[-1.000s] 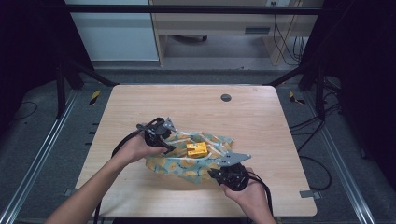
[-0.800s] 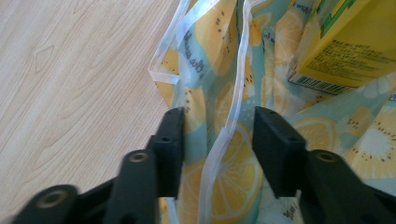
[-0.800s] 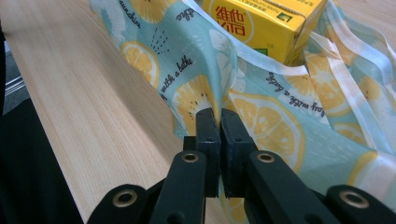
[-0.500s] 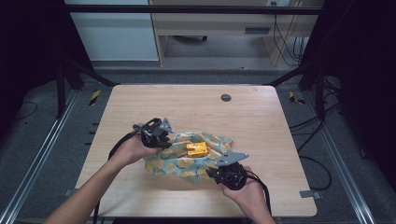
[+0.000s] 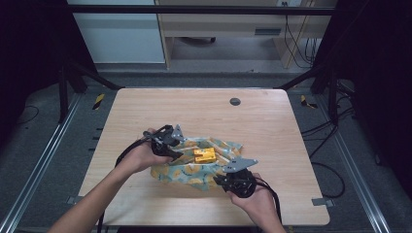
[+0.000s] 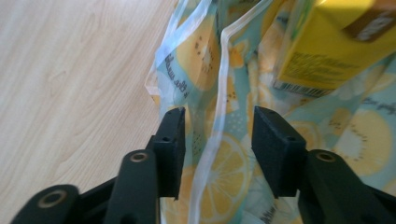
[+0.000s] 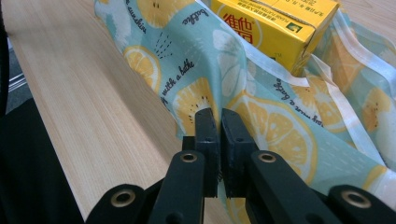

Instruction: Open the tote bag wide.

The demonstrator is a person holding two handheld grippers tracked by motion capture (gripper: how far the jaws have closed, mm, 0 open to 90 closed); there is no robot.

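Counter (image 5: 145,111): pale wood, carrying a lemon-print bag (image 5: 194,170) toward its 6 o'clock edge. The bag lies crumpled flat, a yellow carton (image 5: 204,155) resting on its middle. Left tool (image 5: 171,145) sits at the bag's 10 o'clock corner; jaws released, straddling a translucent handle strip (image 6: 212,140), with the carton at 1 o'clock from the jaws in the left gripper view. Right tool (image 5: 224,178) sits at the bag's 4 o'clock edge, jaws clenched on a fold of bag fabric; carton at 12 o'clock beyond them.
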